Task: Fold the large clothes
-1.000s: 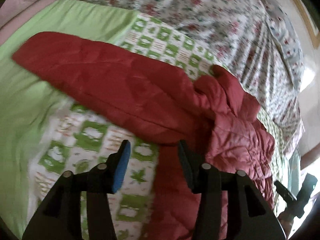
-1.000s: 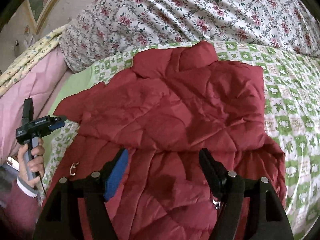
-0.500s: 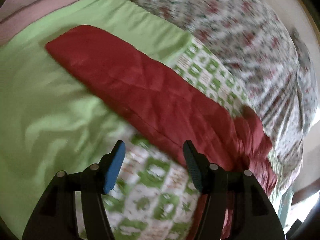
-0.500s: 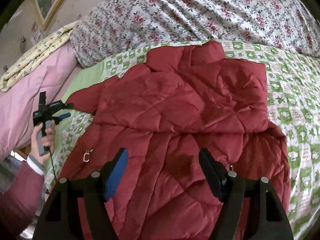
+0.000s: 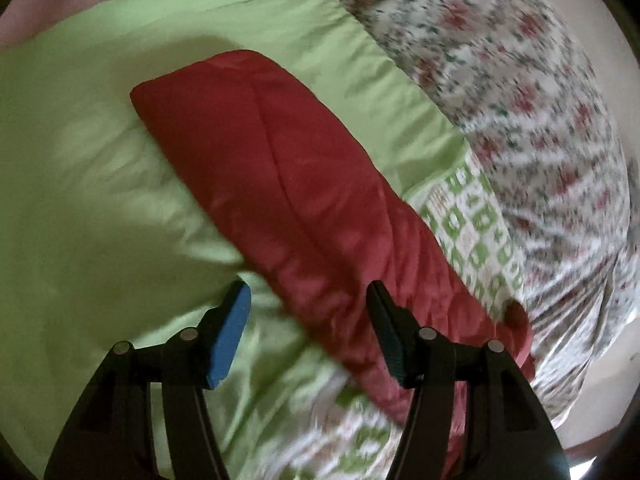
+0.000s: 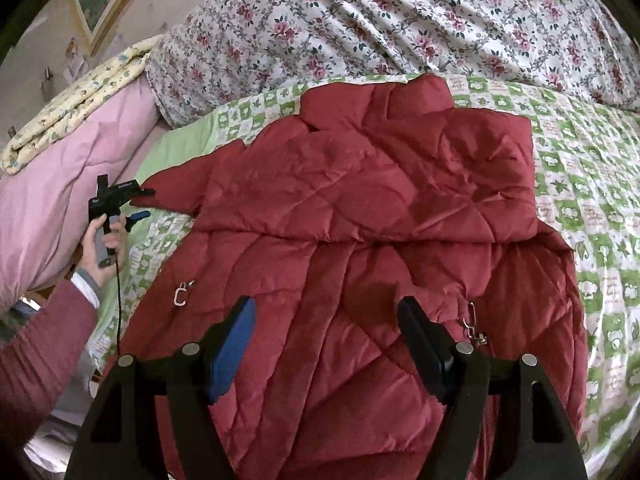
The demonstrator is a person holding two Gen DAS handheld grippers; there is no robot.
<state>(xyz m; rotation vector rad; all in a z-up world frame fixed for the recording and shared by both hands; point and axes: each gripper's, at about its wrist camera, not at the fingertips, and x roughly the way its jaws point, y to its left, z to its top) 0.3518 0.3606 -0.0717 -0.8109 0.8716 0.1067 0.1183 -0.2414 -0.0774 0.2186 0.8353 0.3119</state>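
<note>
A large red quilted jacket [image 6: 360, 216] lies spread on a bed, one sleeve folded across its body. Its other sleeve [image 5: 288, 184] stretches out to the left over the green sheet. My left gripper [image 5: 308, 320] is open and empty, just above that sleeve near its middle. It also shows in the right wrist view [image 6: 136, 204], held in a hand beside the sleeve end. My right gripper [image 6: 326, 328] is open and empty, hovering over the jacket's lower body.
A green-and-white patterned bedspread [image 6: 580, 184] covers the bed, with a plain green sheet [image 5: 100, 200] at the left. A floral duvet [image 6: 400, 28] is heaped at the back. A pink quilt [image 6: 60, 184] and yellow blanket [image 6: 80, 108] lie at the left.
My left gripper has swung left along the outstretched sleeve toward its cuff end. My right gripper has drawn back slightly; the jacket has not moved.
</note>
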